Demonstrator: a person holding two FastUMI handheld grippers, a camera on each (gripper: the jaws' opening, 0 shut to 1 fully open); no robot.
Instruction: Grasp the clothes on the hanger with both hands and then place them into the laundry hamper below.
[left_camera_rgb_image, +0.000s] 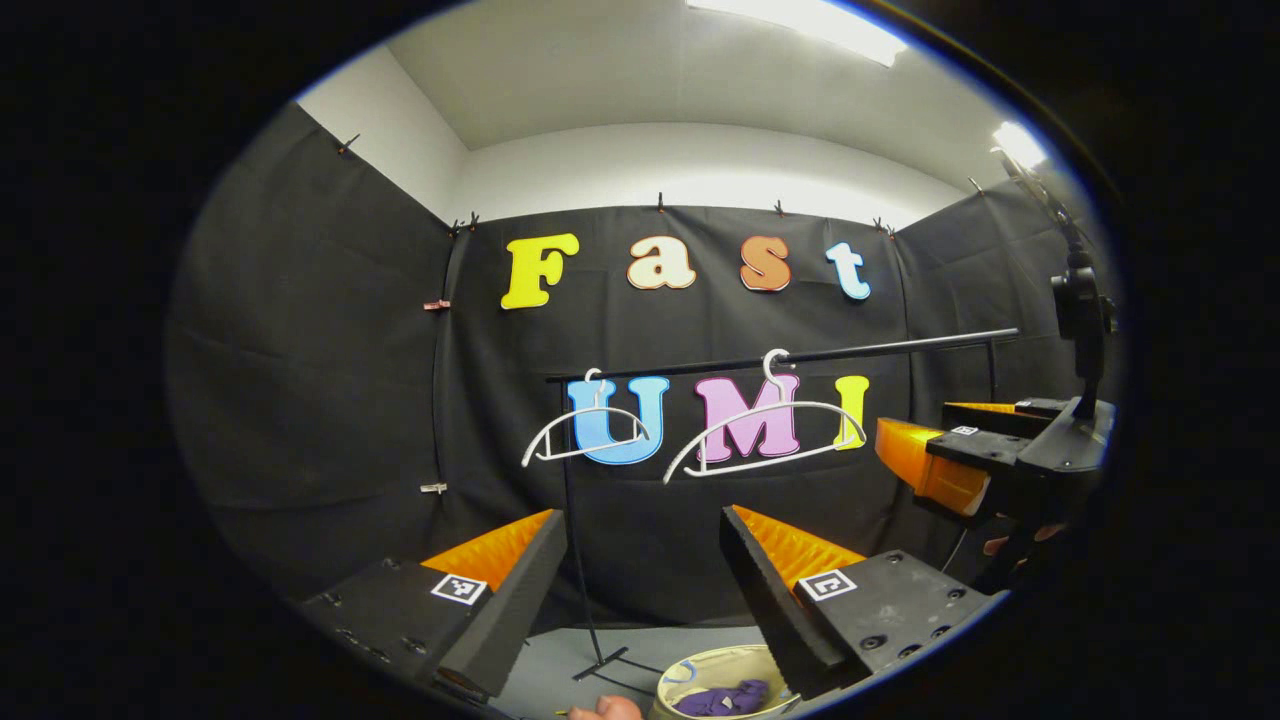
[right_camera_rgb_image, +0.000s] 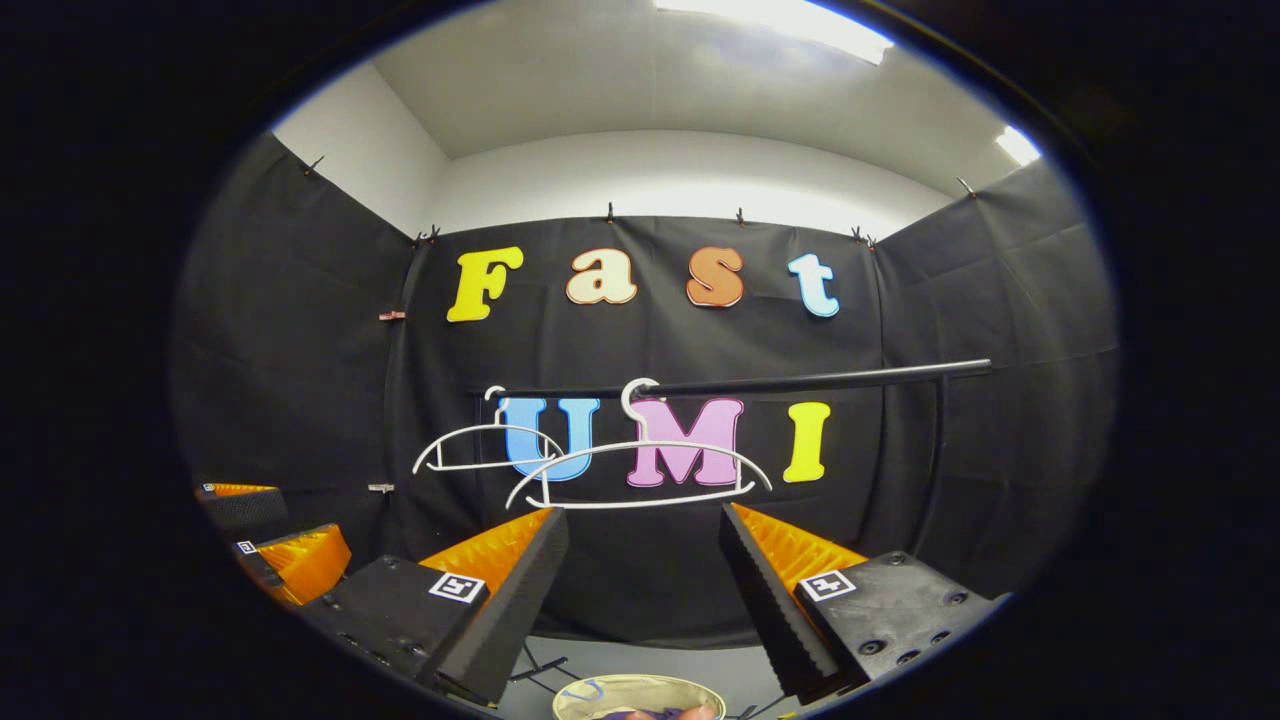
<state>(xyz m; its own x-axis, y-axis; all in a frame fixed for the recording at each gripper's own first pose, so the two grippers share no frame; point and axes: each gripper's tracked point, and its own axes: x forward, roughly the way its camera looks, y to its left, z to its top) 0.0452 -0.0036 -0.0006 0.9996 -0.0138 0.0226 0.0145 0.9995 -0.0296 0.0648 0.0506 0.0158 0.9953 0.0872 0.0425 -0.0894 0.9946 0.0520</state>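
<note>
- Hangers: two white, bare, on rail (left_camera_rgb_image: 800, 355) — one (left_camera_rgb_image: 585, 435), another (left_camera_rgb_image: 765, 440).
- Purple clothes (left_camera_rgb_image: 722, 697) lie inside laundry hamper (left_camera_rgb_image: 690, 672) below.
- Left hand-held gripper (left_camera_rgb_image: 640, 560) and right hand-held gripper (right_camera_rgb_image: 640, 560): both spread wide, empty.

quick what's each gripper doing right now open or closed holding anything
Left gripper: open, holding nothing.
Right gripper: open, holding nothing.

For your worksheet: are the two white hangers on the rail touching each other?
Apart. The left gripper view shows dark wall between the smaller hanger and the larger hanger on the rail.
</note>
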